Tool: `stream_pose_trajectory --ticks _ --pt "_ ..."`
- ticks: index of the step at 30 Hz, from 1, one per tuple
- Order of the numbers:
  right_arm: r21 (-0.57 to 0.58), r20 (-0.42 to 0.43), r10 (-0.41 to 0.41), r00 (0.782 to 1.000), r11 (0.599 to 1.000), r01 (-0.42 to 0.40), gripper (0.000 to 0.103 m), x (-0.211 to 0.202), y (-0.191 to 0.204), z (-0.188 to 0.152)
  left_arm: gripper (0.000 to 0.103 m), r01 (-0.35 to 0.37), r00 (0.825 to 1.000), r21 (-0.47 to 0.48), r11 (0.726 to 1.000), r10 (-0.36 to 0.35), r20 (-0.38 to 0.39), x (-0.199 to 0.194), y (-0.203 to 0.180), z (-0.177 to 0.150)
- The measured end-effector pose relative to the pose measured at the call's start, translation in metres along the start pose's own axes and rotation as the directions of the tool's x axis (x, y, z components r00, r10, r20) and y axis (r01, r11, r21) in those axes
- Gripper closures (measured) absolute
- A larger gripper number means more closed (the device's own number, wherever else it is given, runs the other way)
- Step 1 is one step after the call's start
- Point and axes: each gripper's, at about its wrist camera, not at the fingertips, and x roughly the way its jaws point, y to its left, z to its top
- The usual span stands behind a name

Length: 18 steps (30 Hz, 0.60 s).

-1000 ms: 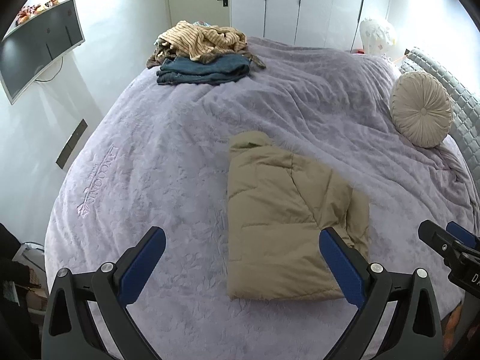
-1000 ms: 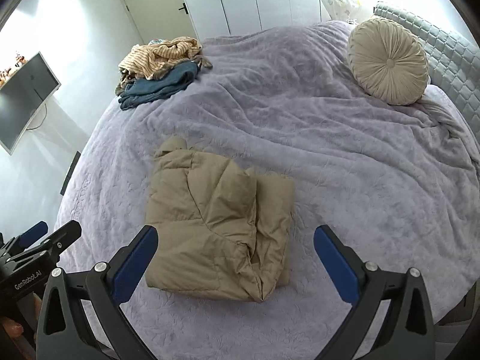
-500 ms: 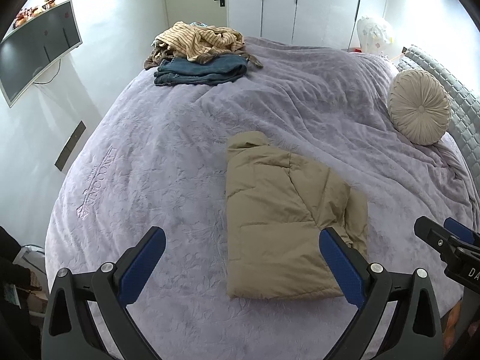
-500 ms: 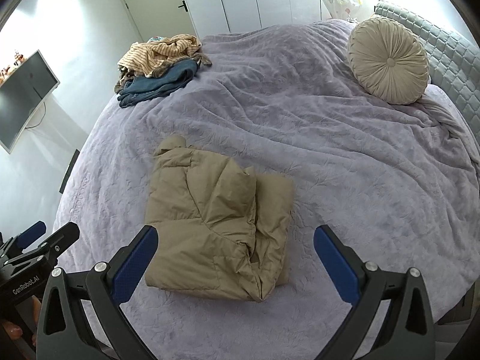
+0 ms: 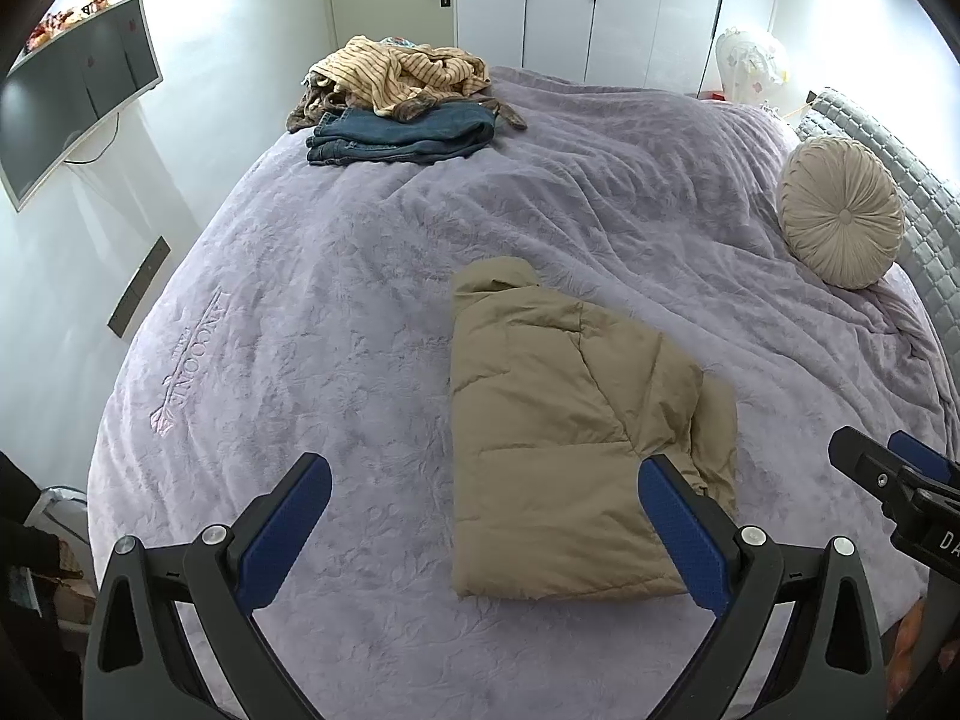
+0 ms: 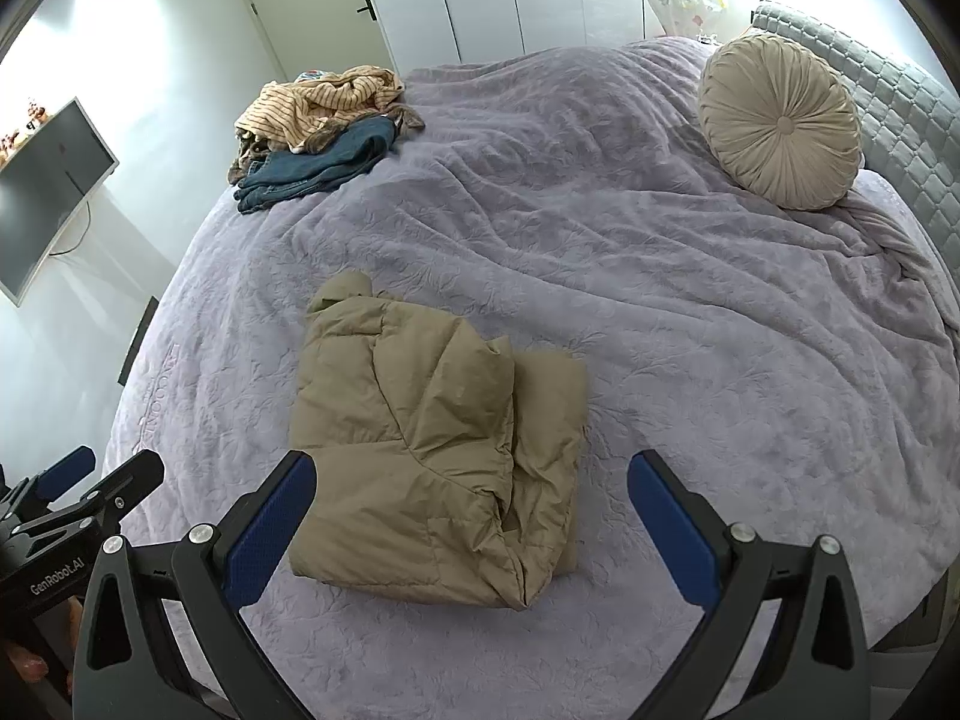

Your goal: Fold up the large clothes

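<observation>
A tan puffer jacket (image 5: 564, 438) lies folded into a rough rectangle on the lilac bedspread (image 5: 336, 300); it also shows in the right wrist view (image 6: 438, 444). My left gripper (image 5: 486, 528) is open and empty, held above the bed's near edge, its right finger over the jacket's near right corner. My right gripper (image 6: 474, 522) is open and empty, held above the jacket's near edge. Each gripper shows at the edge of the other's view: the right one (image 5: 894, 486), the left one (image 6: 78, 492).
A pile of folded jeans (image 5: 402, 135) and a striped garment (image 5: 402, 72) sits at the bed's far left corner. A round beige cushion (image 6: 780, 126) leans on the grey headboard (image 6: 906, 114) at right. A monitor (image 5: 72, 90) hangs on the left wall.
Both grippers have drifted slightly back and up from the bed; the jacket and other items have not moved.
</observation>
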Motion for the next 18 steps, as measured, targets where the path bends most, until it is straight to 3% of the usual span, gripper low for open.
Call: stream_pose_trajectory --ticks 18 --pt "0.001 -0.001 -0.002 1.0 1.0 0.002 0.0 -0.0017 0.0008 -0.0003 0.001 0.0 1.0 0.003 1.0 0.0 -0.005 0.0039 0.0002 0.0012"
